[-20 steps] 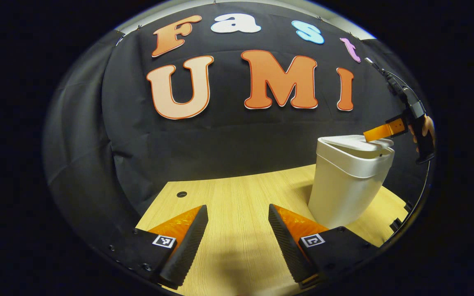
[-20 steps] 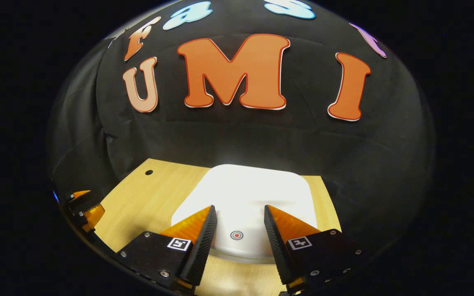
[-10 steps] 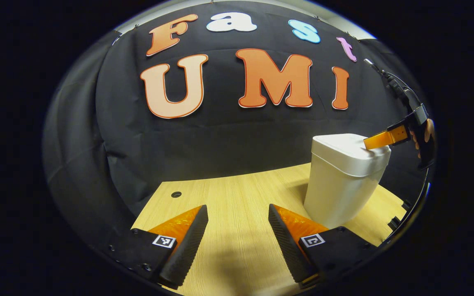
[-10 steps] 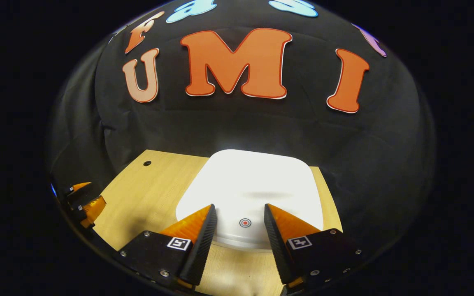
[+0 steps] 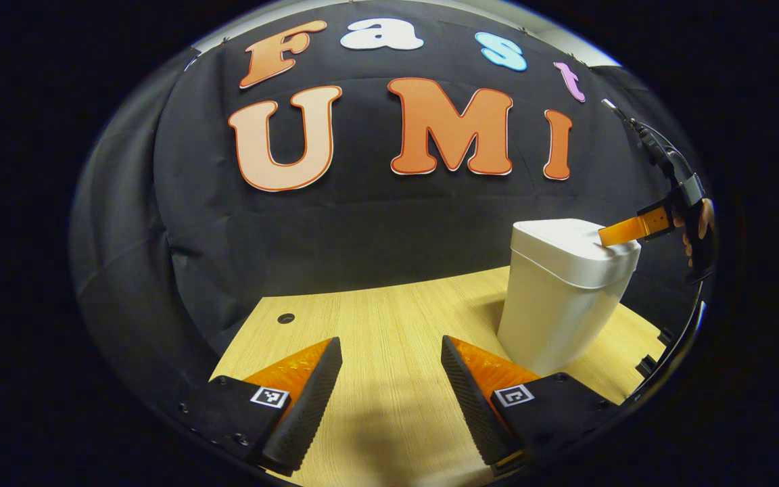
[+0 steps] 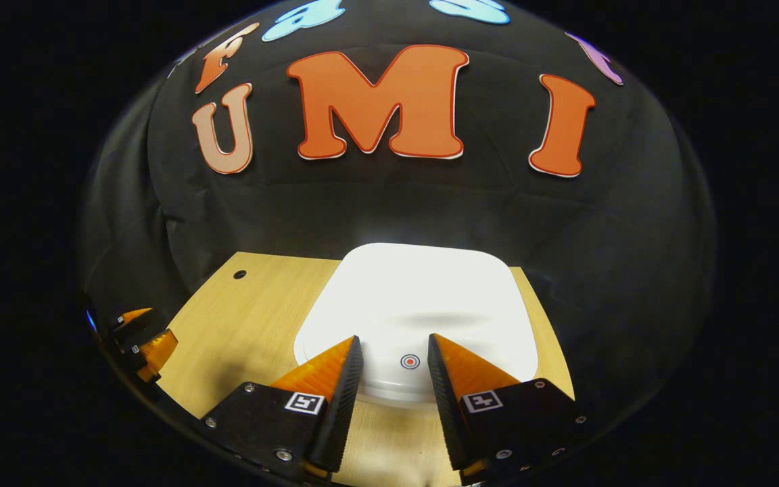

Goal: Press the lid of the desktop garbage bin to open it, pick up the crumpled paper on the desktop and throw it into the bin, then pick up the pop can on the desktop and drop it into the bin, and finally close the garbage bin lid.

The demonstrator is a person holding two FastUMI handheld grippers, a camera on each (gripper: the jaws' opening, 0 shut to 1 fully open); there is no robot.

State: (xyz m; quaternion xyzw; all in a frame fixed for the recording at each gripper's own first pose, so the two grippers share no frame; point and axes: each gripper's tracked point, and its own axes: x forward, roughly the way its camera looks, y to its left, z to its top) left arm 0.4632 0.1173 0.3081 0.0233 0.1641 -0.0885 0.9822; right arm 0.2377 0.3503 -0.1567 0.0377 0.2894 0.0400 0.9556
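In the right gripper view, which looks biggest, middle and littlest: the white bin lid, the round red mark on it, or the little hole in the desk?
1. bin lid
2. red mark
3. hole, though it lies farther off, so not certain.

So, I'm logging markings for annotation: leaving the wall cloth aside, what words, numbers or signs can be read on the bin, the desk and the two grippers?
Readable words or numbers: none.
lid: a small red ring-and-dot sign near its front edge, no text.
left gripper: a square black-and-white coded tag on each finger mount, a pattern, not text.
right gripper: the same kind of tags.
bin body and desk: plain.
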